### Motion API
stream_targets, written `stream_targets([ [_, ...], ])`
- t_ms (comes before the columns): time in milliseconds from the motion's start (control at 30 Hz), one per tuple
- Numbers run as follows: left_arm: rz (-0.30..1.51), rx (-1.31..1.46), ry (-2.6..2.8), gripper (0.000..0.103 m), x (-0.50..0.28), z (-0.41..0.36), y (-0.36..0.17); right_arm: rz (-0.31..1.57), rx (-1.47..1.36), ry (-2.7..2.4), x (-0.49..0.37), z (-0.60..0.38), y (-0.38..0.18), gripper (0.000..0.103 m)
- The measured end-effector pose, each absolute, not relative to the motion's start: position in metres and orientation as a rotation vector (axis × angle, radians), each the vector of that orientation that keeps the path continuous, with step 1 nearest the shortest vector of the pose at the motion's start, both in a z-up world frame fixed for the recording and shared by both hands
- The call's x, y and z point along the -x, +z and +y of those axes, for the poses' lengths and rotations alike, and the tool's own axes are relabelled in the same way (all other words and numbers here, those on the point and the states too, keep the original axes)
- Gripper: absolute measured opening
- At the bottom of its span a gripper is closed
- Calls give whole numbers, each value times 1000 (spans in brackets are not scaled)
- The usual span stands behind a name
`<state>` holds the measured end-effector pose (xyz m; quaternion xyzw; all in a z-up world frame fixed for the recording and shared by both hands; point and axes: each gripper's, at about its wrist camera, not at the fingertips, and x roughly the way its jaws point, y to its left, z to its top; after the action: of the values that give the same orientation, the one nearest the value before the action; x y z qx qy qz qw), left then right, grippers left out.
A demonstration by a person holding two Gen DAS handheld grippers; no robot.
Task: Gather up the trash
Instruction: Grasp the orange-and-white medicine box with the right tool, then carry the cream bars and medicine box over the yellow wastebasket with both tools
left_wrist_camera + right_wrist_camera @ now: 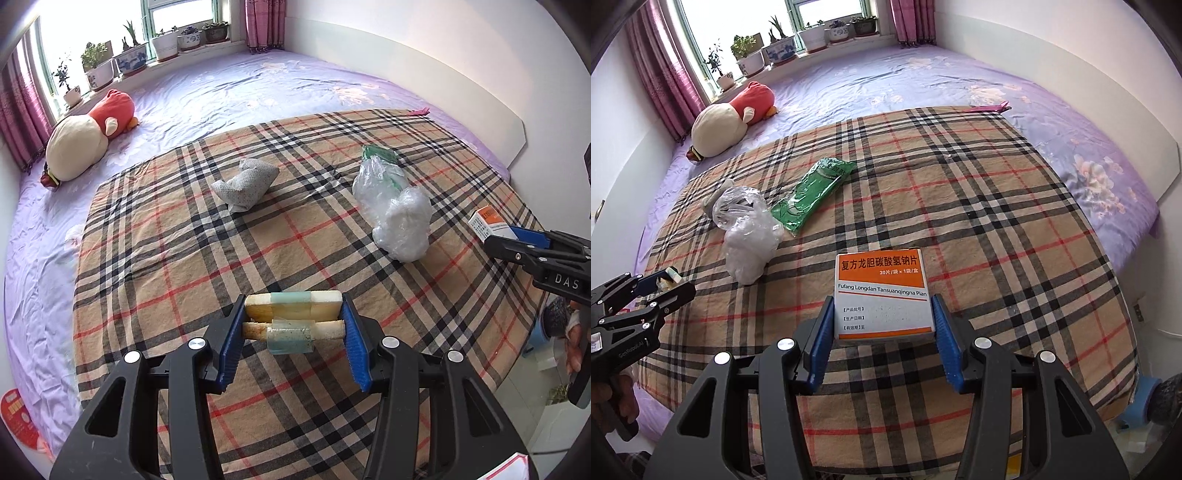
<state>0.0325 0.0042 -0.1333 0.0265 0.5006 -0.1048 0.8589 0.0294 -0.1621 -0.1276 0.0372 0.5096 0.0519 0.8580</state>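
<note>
My left gripper [293, 323] is shut on a taped foam scrap [293, 306], white with yellow stains and bluish tape, held above the plaid cloth [184, 280]. My right gripper [882, 325] is shut on an orange and white medicine box [882, 295]; the box also shows in the left wrist view [487, 221]. A crumpled clear plastic bag [400, 218] lies on the cloth, also in the right wrist view [748, 236]. A green packet [809, 192] lies beside it. A grey speckled pouch [245, 184] lies mid-cloth.
The plaid cloth covers a bed with a purple sheet [221, 88]. A red and cream plush toy [88, 140] lies at the far left. Potted plants [136, 59] line the windowsill. A white headboard [443, 74] runs along the right. A pink clip [988, 108] lies past the cloth.
</note>
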Motion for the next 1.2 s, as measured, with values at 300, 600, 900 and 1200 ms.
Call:
stream_targets([
  [300,1049,-49,-213,48,-19,11,-134,1066,-91,127,-26,-157,-123,52],
  [600,1056,-36,-189,48,-13,19,-136,1074,-34,193,-40,-132,-125,52],
  [900,1064,-26,-145,48,-6,33,-136,1058,-6,460,-33,-71,-117,52],
  [1200,1057,-32,-172,48,-6,15,-133,1081,-74,384,-16,-113,-120,52],
])
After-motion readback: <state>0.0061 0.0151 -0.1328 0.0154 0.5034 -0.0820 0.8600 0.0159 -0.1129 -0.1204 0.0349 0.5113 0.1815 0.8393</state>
